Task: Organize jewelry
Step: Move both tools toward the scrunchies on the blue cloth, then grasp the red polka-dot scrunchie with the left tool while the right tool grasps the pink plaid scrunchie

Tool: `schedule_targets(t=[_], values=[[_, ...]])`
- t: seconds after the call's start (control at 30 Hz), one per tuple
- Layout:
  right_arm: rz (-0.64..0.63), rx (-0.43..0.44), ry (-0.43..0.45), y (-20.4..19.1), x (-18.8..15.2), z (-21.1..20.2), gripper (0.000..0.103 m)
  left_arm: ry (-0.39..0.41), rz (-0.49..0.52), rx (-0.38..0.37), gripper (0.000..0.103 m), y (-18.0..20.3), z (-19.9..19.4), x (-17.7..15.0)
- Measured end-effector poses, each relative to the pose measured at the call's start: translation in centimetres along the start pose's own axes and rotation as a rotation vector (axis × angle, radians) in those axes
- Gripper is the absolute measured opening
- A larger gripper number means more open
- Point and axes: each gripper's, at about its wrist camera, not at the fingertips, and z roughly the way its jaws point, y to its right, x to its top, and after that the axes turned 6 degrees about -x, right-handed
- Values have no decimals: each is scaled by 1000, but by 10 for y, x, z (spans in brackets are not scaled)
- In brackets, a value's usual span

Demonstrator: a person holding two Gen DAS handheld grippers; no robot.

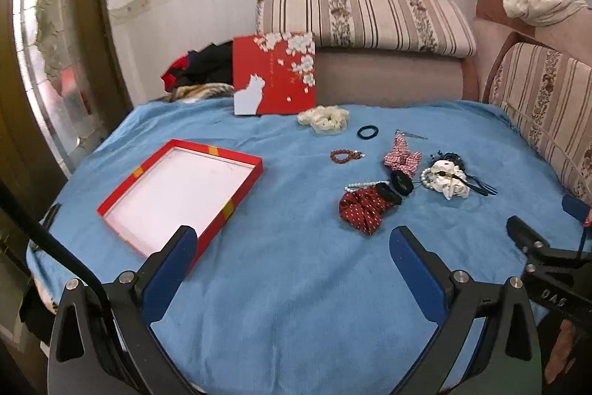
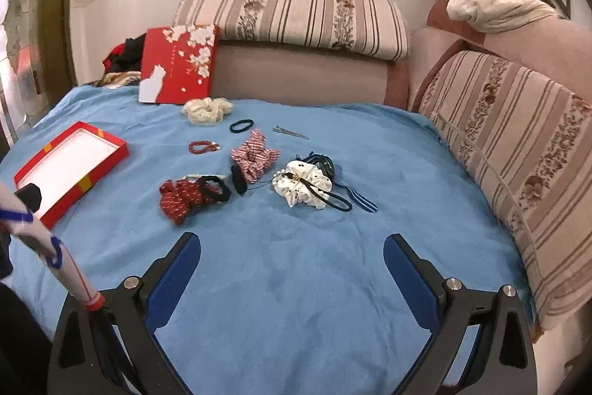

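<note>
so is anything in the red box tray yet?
No. The red box tray shows only its bare white floor; the accessories all lie on the blue blanket.

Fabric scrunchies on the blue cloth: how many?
4. Cream scrunchie by the upright red lid; pink checked scrunchie mid-cloth; red dotted scrunchie nearest the open red box; white dotted scrunchie farthest right. Tangled bands there could hide another.

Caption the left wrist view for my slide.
Open left gripper hovers over blue cloth, between empty red box and scattered scrunchies.
</note>
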Motion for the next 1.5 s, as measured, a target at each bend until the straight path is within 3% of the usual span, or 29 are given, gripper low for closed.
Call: schedule_targets(t=[0.2, 0.43, 0.63, 0.83, 1.0, 1.07, 1.2, 1.37, 1.5], values=[[54, 20, -70, 9, 19, 53, 98, -112, -27, -77, 103, -13, 66, 21], [59, 109, -69, -1, 40, 113, 93, -186, -34, -163, 102, -5, 136, 26], [38, 171, -59, -11, 57, 149, 92, -275, -32, -268, 83, 4, 188, 24], [28, 226, -131, -14, 49, 172, 82, -317, -94, -349, 77, 2, 219, 12], [-3, 217, -113, -15, 48, 174, 82, -332, -54, -433, 71, 18, 230, 7], [17, 209, -129, -9, 47, 179, 82, -334, -35, -457, 63, 23, 231, 5], [111, 332, -170, -1, 53, 190, 82, -345, -47, -482, 60, 24, 235, 5], [61, 380, -150, -31, 78, 207, 82, -356, -85, -493, 60, 18, 243, 5], [52, 401, -196, -53, 88, 242, 82, -368, -114, -507, 57, 14, 250, 5]])
